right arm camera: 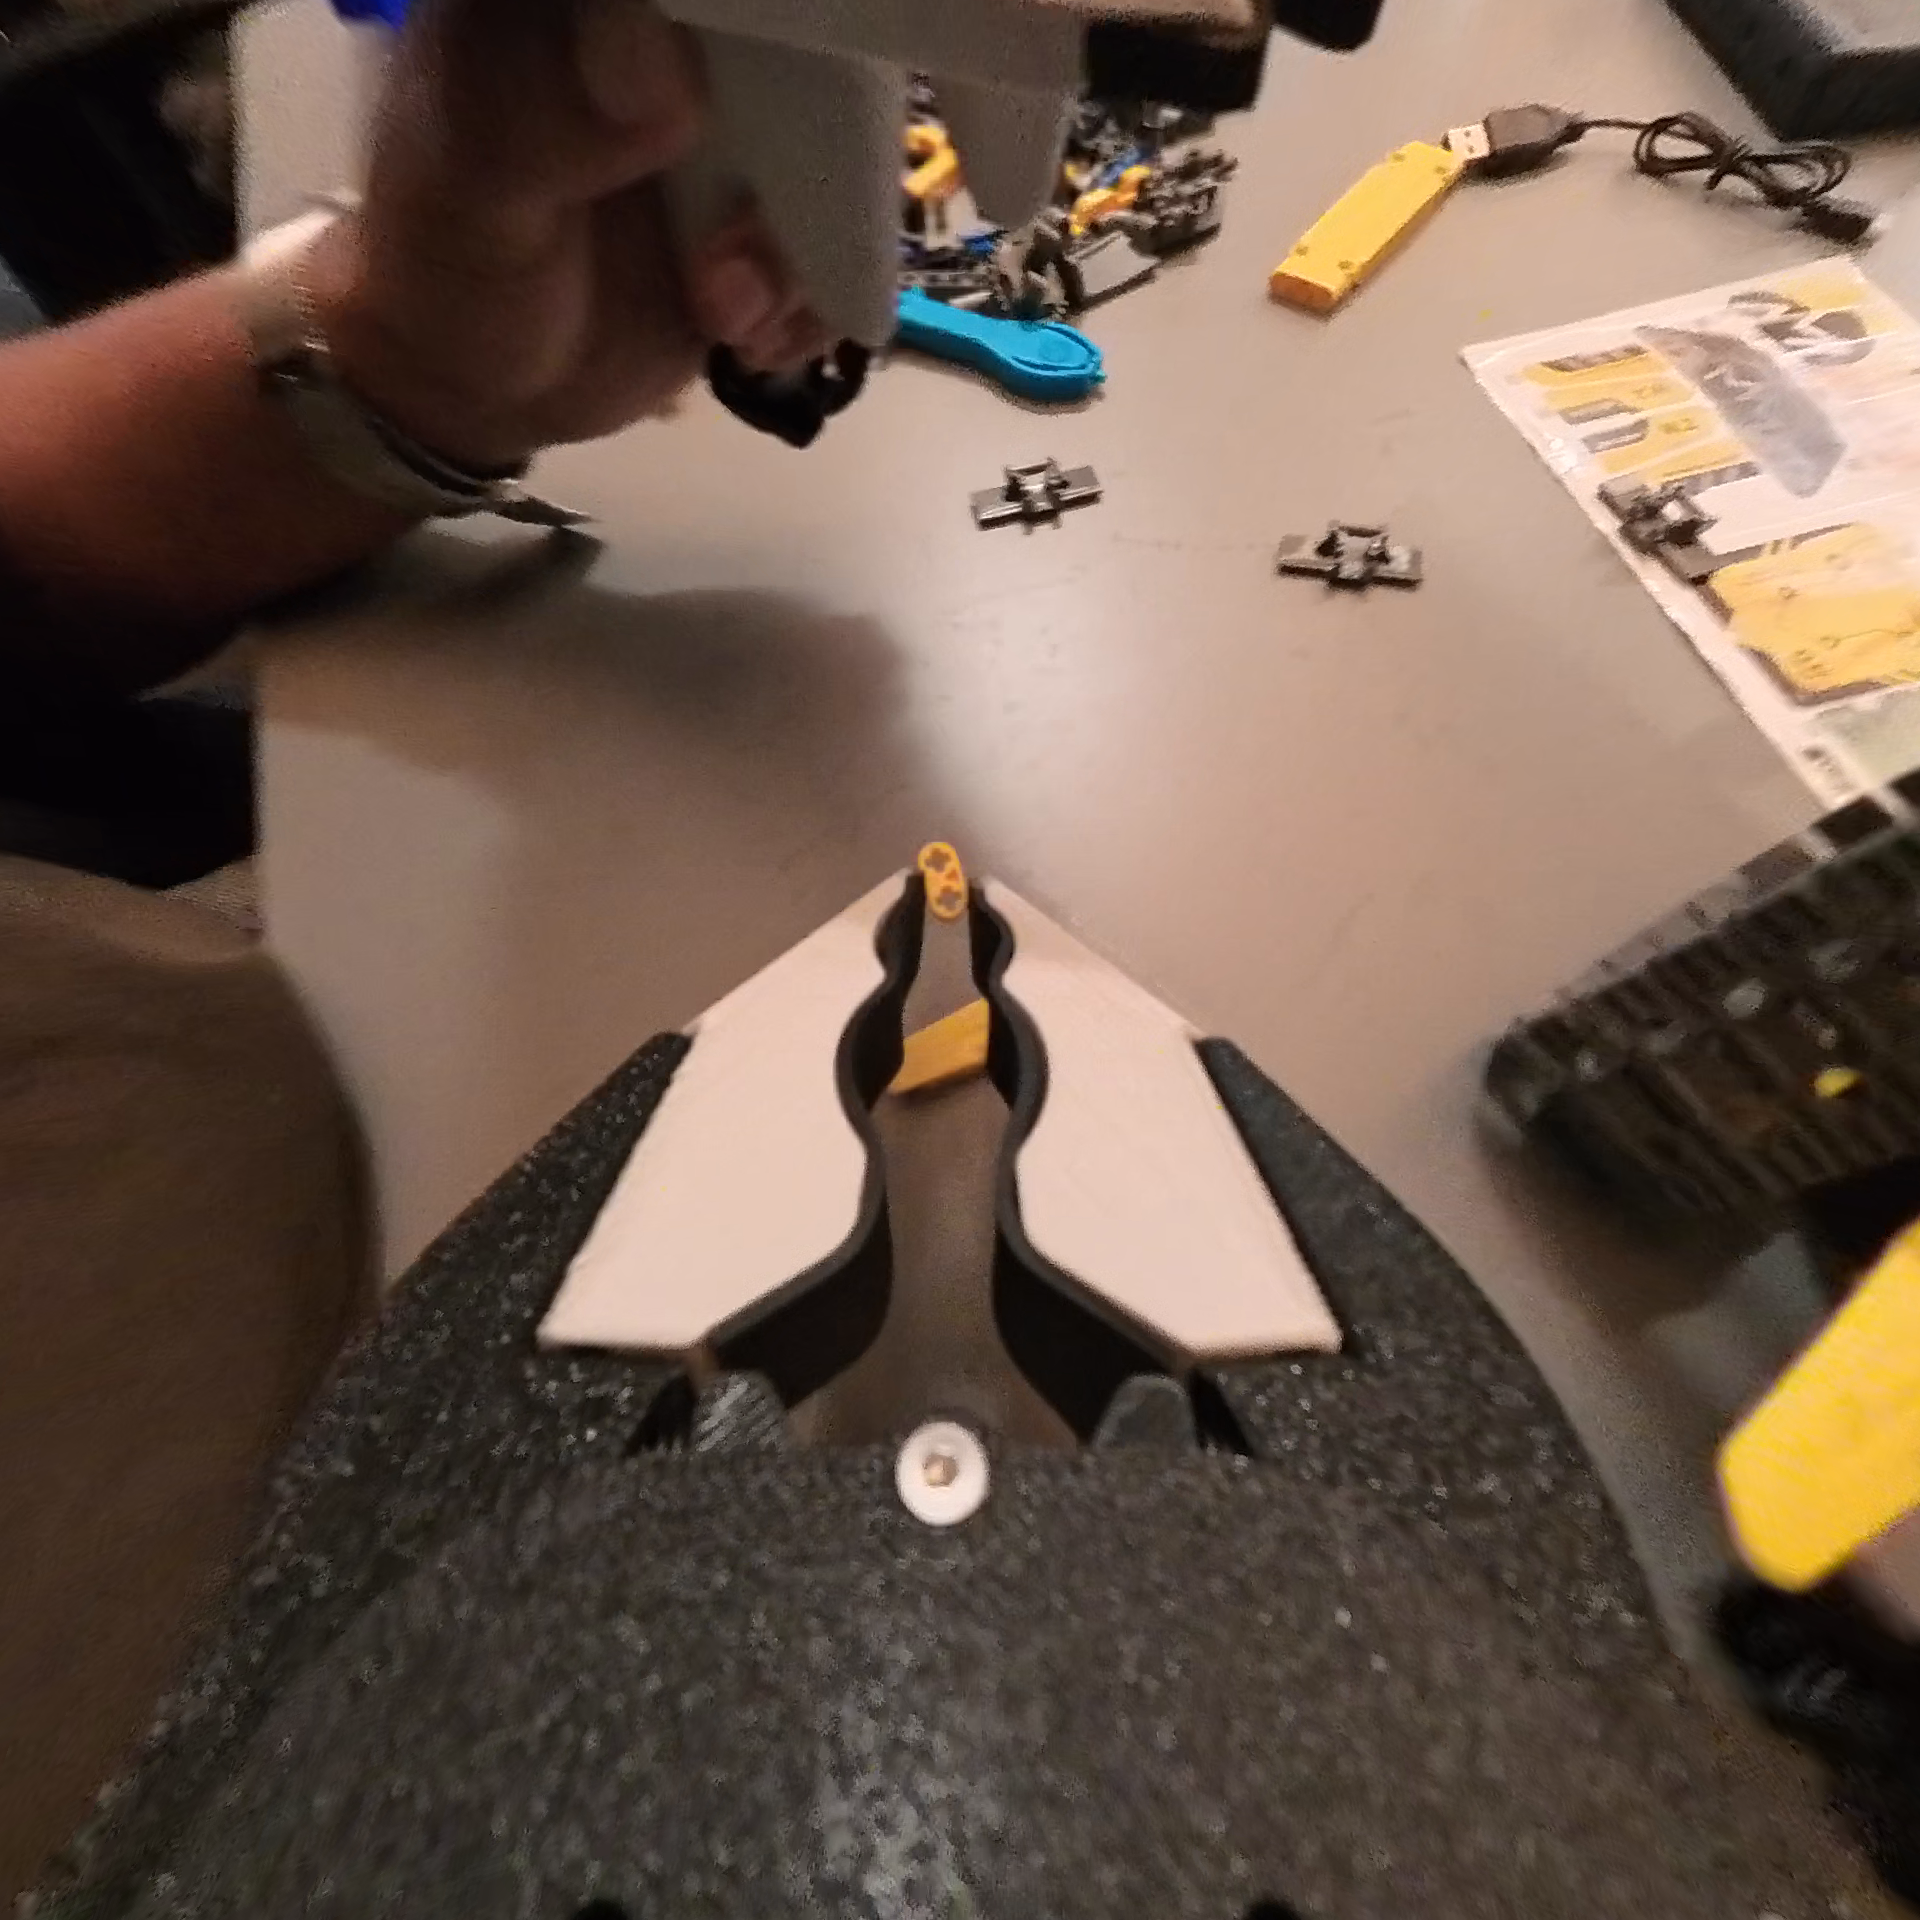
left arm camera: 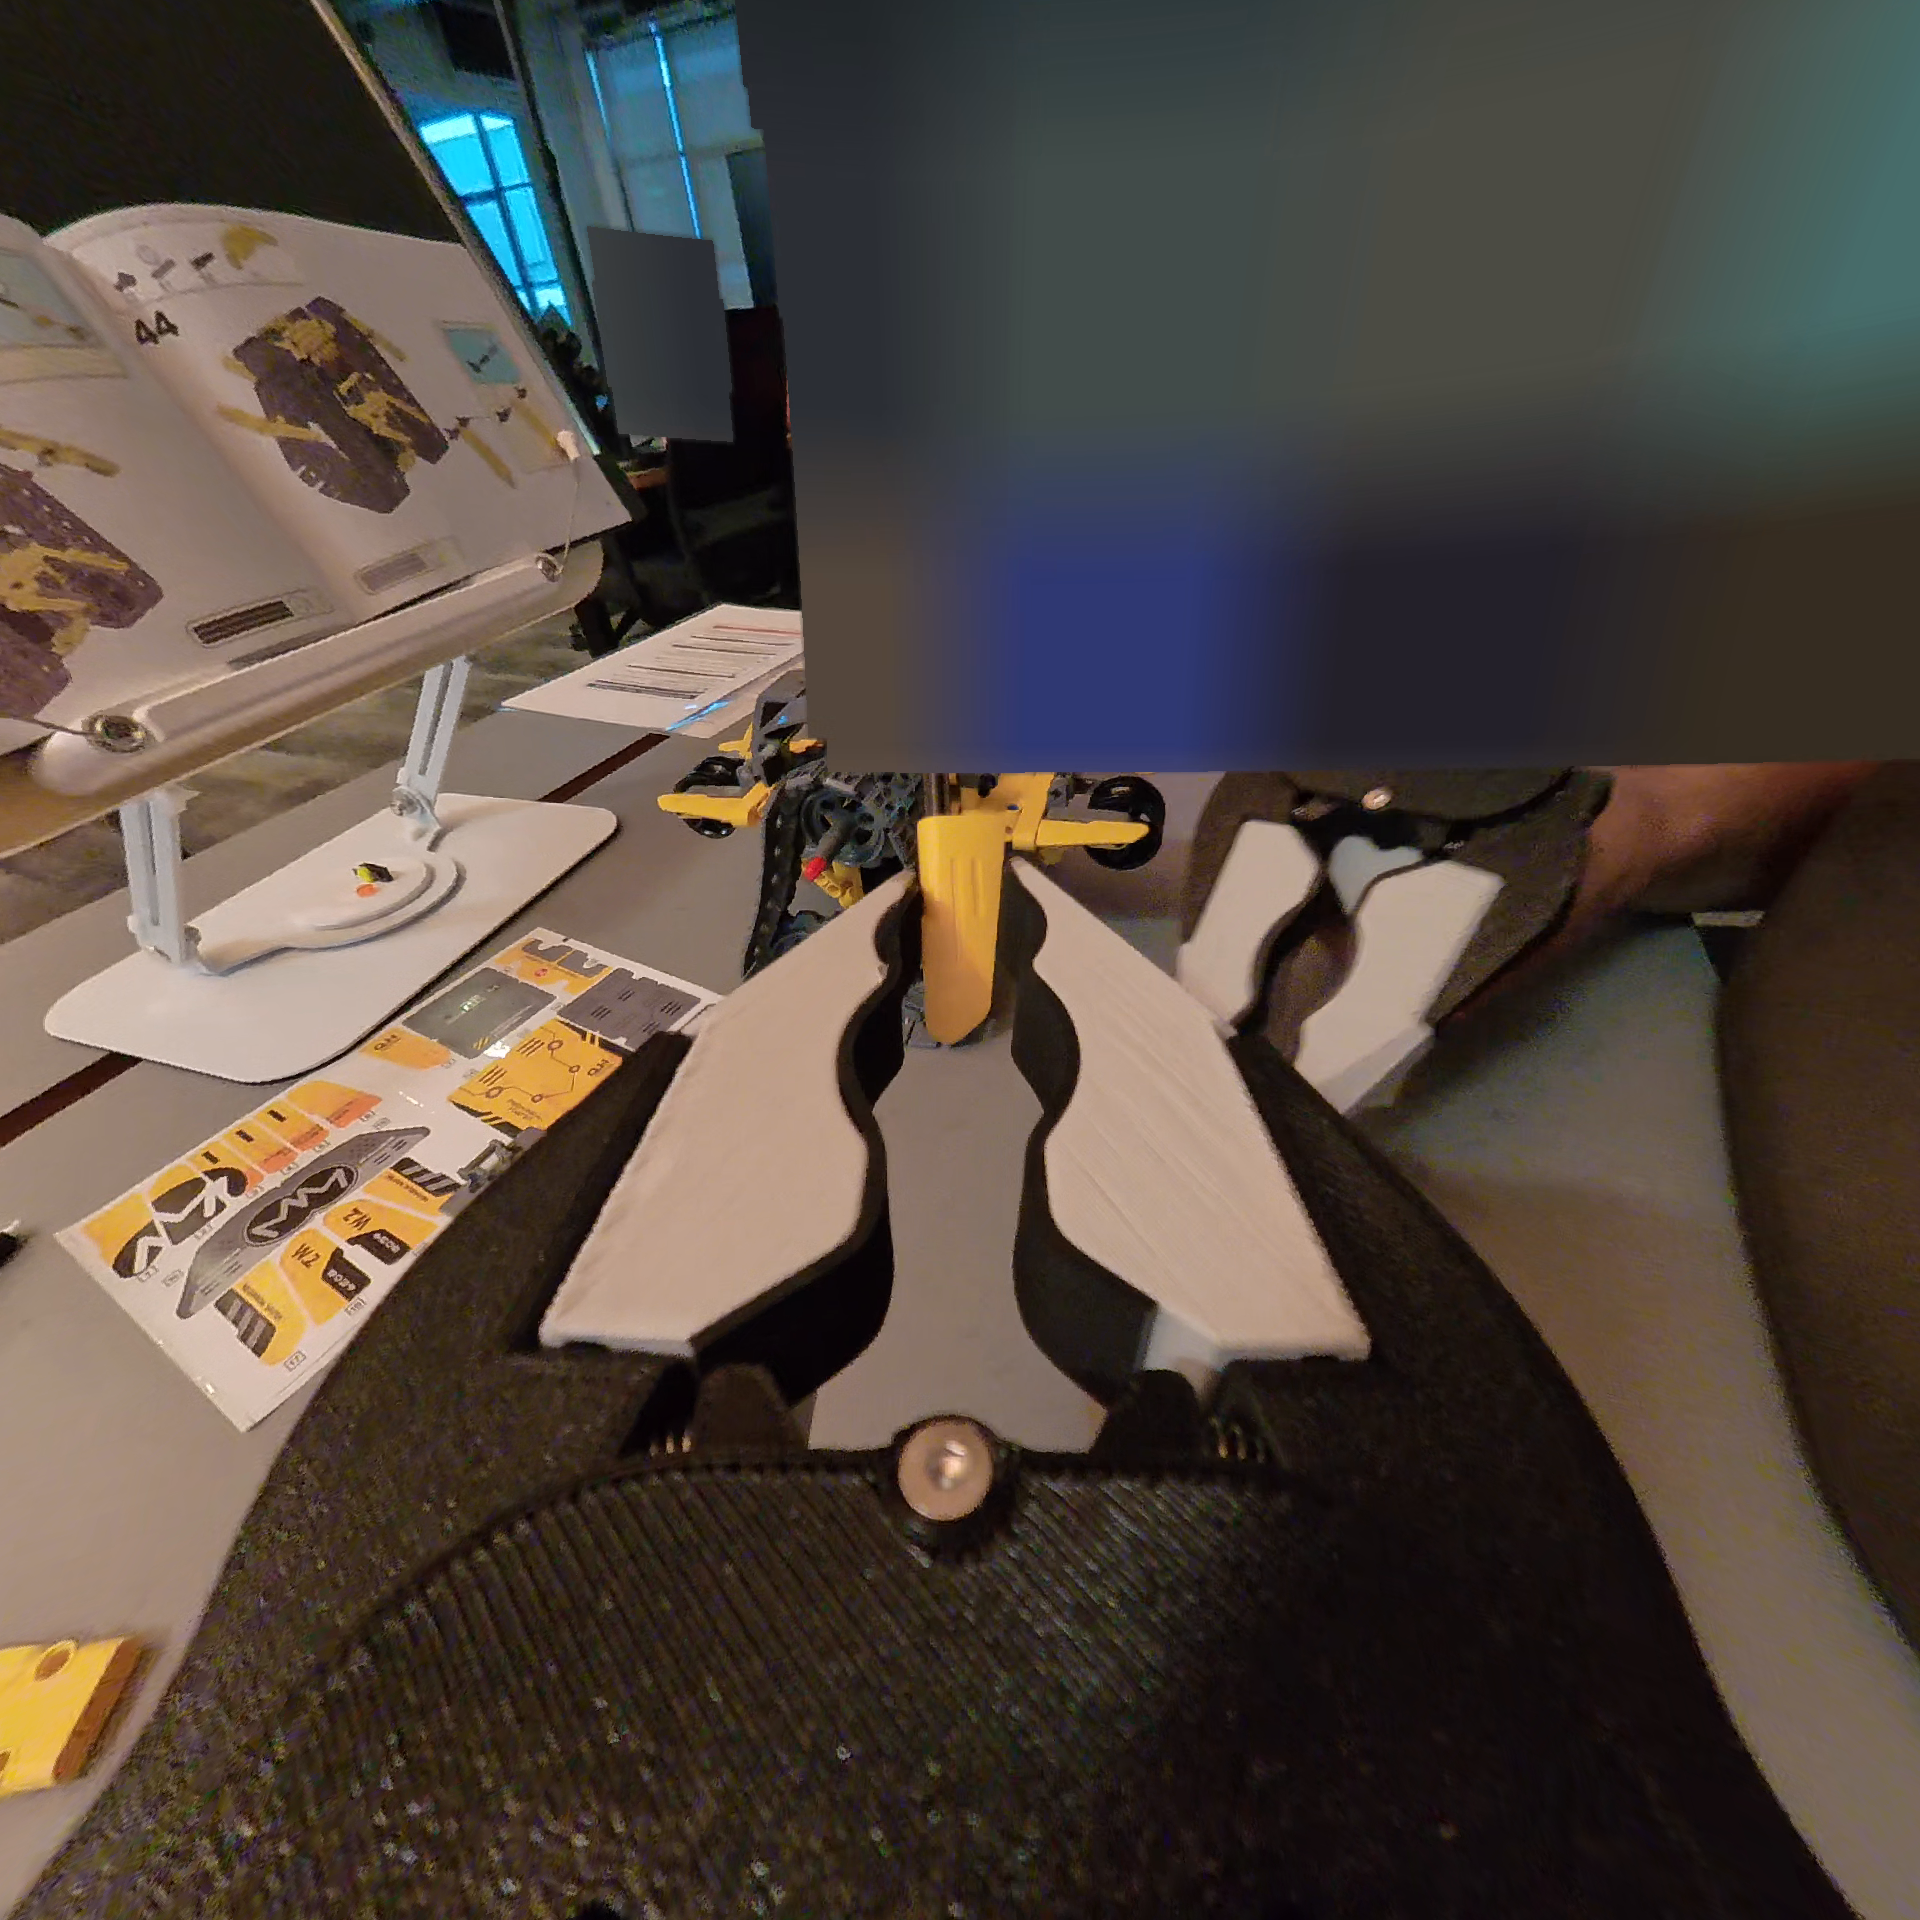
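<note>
My left gripper (left arm camera: 961, 878) is shut on a yellow panel (left arm camera: 958, 956) that sticks out of a yellow and black brick vehicle model (left arm camera: 831, 821) on the grey table (left arm camera: 1538, 1195). My right gripper (right arm camera: 943, 883) is shut on a small yellow connector piece (right arm camera: 943, 871), held just above the table. A yellow wedge piece (right arm camera: 940, 1044) lies on the table under its fingers. The right gripper also shows in the left wrist view (left arm camera: 1340, 914), to the right of the model. A hand (right arm camera: 499, 260) holds the left gripper's grey handle (right arm camera: 821, 156).
An open instruction booklet (left arm camera: 291, 416) rests on a white stand (left arm camera: 312, 966), with a sticker sheet (left arm camera: 364, 1122) in front. The table also holds two small black pieces (right arm camera: 1034, 494) (right arm camera: 1349, 556), a blue tool (right arm camera: 997, 343), a long yellow block (right arm camera: 1361, 223) with cable, and black track (right arm camera: 1714, 1039). My hands' fingertips stand some 11 cm from each other.
</note>
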